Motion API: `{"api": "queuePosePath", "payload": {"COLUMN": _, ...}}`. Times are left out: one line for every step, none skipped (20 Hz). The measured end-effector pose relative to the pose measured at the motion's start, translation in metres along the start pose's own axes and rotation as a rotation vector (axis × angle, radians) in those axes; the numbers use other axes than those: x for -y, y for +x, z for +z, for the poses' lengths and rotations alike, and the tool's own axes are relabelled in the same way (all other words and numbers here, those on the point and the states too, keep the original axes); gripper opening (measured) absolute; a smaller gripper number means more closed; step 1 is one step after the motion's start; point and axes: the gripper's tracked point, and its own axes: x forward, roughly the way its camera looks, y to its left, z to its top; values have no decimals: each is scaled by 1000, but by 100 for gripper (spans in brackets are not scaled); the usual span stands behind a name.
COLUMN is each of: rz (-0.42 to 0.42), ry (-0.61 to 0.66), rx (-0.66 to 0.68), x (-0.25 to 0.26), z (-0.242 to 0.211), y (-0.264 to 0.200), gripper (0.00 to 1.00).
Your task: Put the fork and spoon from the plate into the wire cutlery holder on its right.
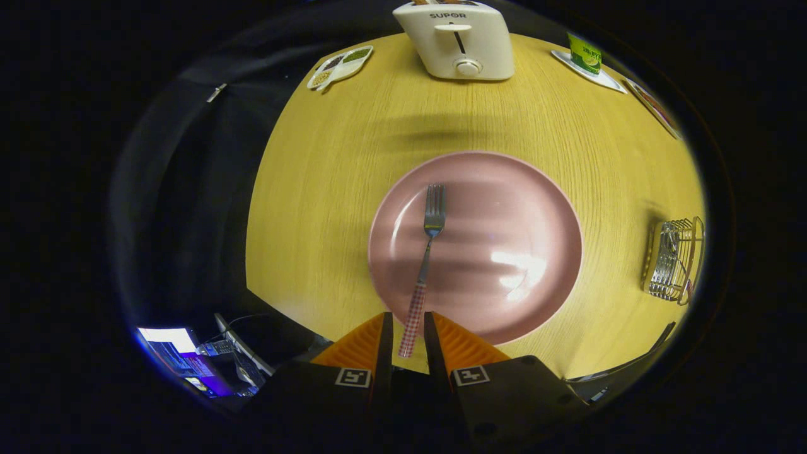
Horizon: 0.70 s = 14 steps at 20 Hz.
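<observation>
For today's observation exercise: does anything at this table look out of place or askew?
Mostly tidy. The fork lies on the pink plate, its handle overhanging the rim between the claw fingers. The wire cutlery holder stands upright, right of the plate.

A toaster stands beyond, between a divided dish and a green carton.

Brand: "SUPOR", dark capitals on the cream plastic toaster at 12 o'clock of the round pink plate.
Green carton, 1 o'clock: print unreadable.
</observation>
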Motion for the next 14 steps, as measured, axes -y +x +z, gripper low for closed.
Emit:
{"api": "queuePosePath", "payload": {"rz": -12, "ry": -2, "rx": -5, "x": 1, "z": 0, "y": 6, "gripper": 33}}
{"api": "queuePosePath", "payload": {"rz": -24, "ry": -1, "rx": -8, "x": 2, "z": -1, "y": 11, "gripper": 33}}
{"api": "queuePosePath", "payload": {"rz": -34, "ry": 3, "rx": -7, "x": 4, "z": 0, "y": 17, "gripper": 33}}
{"api": "queuePosePath", "payload": {"rz": -48, "ry": 5, "rx": -6, "x": 5, "z": 2, "y": 22, "gripper": 33}}
{"api": "queuePosePath", "payload": {"rz": -64, "ry": 3, "rx": -9, "x": 8, "z": 2, "y": 27, "gripper": 33}}
{"api": "queuePosePath", "payload": {"rz": -74, "ry": 5, "rx": -15, "x": 10, "z": 2, "y": 30, "gripper": 32}}
{"api": "queuePosePath", "payload": {"rz": -77, "ry": 13, "rx": -18, "x": 10, "z": 2, "y": 34, "gripper": 32}}
{"api": "queuePosePath", "payload": {"rz": -80, "ry": 18, "rx": -22, "x": 10, "z": 1, "y": 37, "gripper": 32}}
{"api": "queuePosePath", "payload": {"rz": -83, "ry": 20, "rx": -29, "x": 11, "z": 0, "y": 40, "gripper": 33}}
{"api": "queuePosePath", "payload": {"rz": -87, "ry": 20, "rx": -39, "x": 11, "z": -2, "y": 43, "gripper": 33}}
{"api": "queuePosePath", "payload": {"rz": -93, "ry": 17, "rx": -43, "x": 12, "z": -4, "y": 46, "gripper": 33}}
{"api": "queuePosePath", "payload": {"rz": -107, "ry": 21, "rx": -45, "x": 15, "z": -4, "y": 54, "gripper": 26}}
{"api": "queuePosePath", "payload": {"rz": -111, "ry": 20, "rx": -50, "x": 15, "z": -3, "y": 50, "gripper": 19}}
{"api": "queuePosePath", "payload": {"rz": -106, "ry": 22, "rx": -51, "x": 14, "z": -4, "y": 47, "gripper": 14}}
